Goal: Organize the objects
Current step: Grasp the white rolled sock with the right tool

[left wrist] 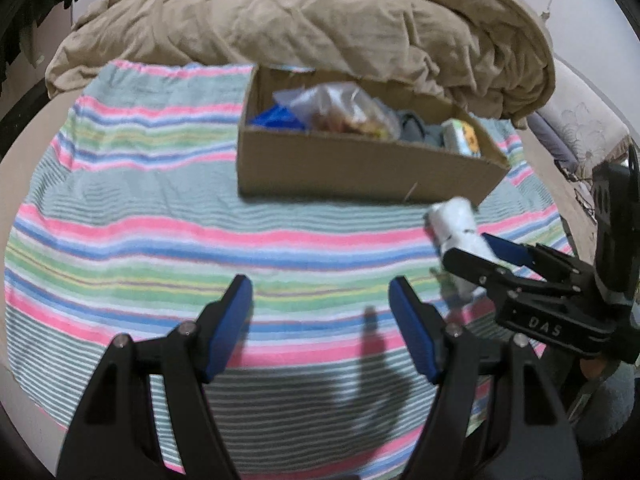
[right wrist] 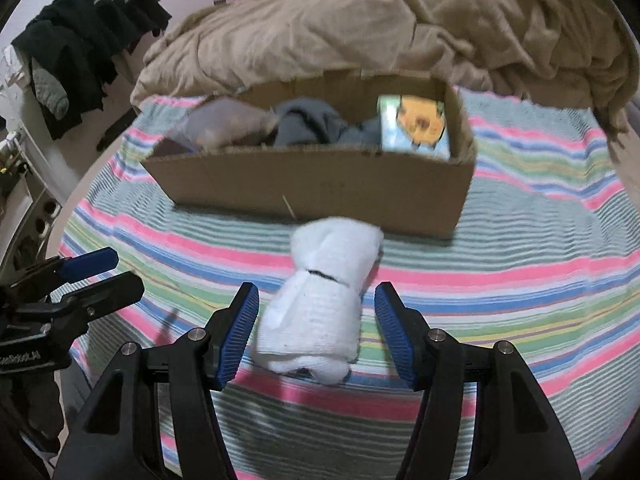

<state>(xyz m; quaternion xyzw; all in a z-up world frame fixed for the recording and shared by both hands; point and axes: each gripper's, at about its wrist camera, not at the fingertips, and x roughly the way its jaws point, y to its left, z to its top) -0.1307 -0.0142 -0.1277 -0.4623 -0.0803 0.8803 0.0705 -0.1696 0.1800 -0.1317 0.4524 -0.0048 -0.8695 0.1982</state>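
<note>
A rolled white sock bundle lies on the striped cloth in front of a cardboard box. My right gripper is open, with its blue pads either side of the bundle and a gap on each side. The bundle and right gripper also show at the right of the left wrist view. My left gripper is open and empty above the cloth, left of the bundle. The box holds a clear bag, grey clothing and a printed pack.
A crumpled tan blanket is heaped behind the box and overhangs its far edge. Dark clothes hang at the far left. The left gripper shows at the left edge of the right wrist view.
</note>
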